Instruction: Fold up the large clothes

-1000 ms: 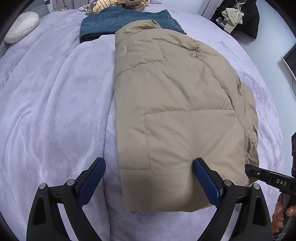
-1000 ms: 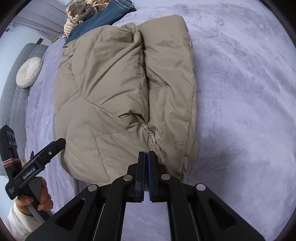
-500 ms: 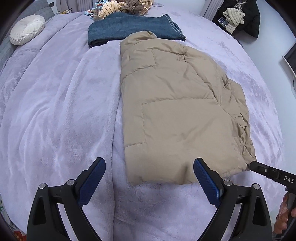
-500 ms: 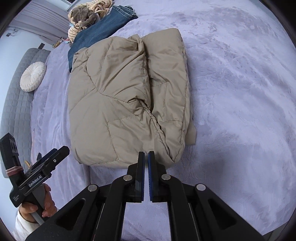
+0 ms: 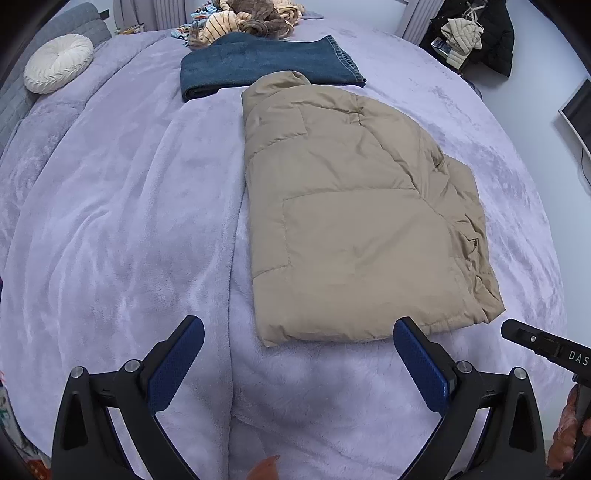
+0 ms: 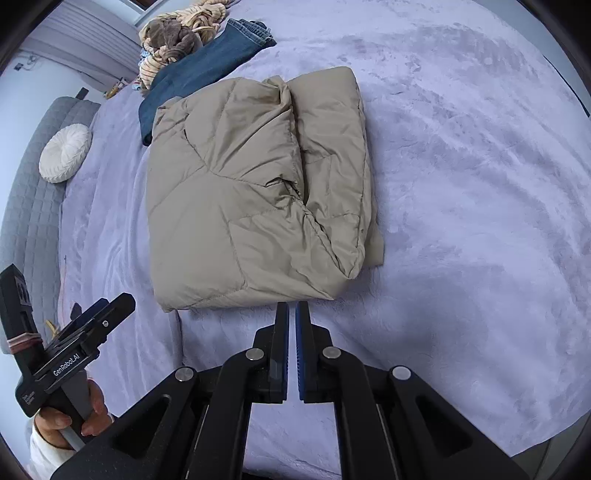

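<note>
A tan puffer jacket (image 5: 351, 214) lies folded lengthwise on the lilac bed cover (image 5: 122, 221); it also shows in the right wrist view (image 6: 251, 195). My left gripper (image 5: 299, 336) is open and empty, just short of the jacket's near hem. My right gripper (image 6: 291, 314) is shut and empty, its tips just off the jacket's near edge. The left gripper also shows in the right wrist view (image 6: 88, 317), and the tip of the right gripper (image 5: 543, 343) shows at the right of the left wrist view.
Folded blue jeans (image 5: 266, 64) lie beyond the jacket, with a pile of striped and brown clothes (image 5: 243, 18) behind them. A round white cushion (image 5: 59, 62) sits at the far left. Dark clothes (image 5: 476, 33) hang at the far right.
Both grippers have pulled back from the jacket toward the near edge of the bed. The right gripper has stayed shut and no longer touches the hem. The jacket lies still.
</note>
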Available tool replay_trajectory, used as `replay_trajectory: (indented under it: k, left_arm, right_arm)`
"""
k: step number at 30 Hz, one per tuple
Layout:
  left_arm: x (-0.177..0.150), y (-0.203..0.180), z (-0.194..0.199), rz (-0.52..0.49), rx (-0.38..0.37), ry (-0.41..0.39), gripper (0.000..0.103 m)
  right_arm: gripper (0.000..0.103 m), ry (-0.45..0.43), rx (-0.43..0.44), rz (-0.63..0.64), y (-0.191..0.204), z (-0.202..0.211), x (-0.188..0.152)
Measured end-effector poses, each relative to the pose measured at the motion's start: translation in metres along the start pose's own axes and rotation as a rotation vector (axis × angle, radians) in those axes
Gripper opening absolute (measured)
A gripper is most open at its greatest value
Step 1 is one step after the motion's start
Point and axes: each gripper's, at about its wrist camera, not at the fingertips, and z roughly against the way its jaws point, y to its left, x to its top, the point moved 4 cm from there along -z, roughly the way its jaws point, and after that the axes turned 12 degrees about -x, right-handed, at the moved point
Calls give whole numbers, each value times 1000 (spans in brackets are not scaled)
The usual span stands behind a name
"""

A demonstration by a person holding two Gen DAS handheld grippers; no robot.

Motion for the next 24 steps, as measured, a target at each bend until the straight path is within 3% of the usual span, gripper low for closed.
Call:
replay_trajectory:
  k: [10,12,14,18,22,24]
  left_arm:
    - [-6,-5,10,-24,29,-1,103]
    - [-6,-6,18,-17,26,-21,103]
    - [-5,-8,27,-15,38,-51,103]
    - [-4,-11,46,-1,58,-105,103]
    - [-9,-15,62,15,76,-134,103]
    - [-11,-18,69,12,84,-148,103]
  right_arm:
    - [6,-21,-45,13,6,10,-9]
    - [20,-35,-51,20,7,15,-8]
    - [52,-67,-61,26,8,24,-5]
    - [54,-146,-83,48,13,45,0]
    - [77,-248,-122,68,17,70,0]
    - [81,-287,-133,69,18,81,-1]
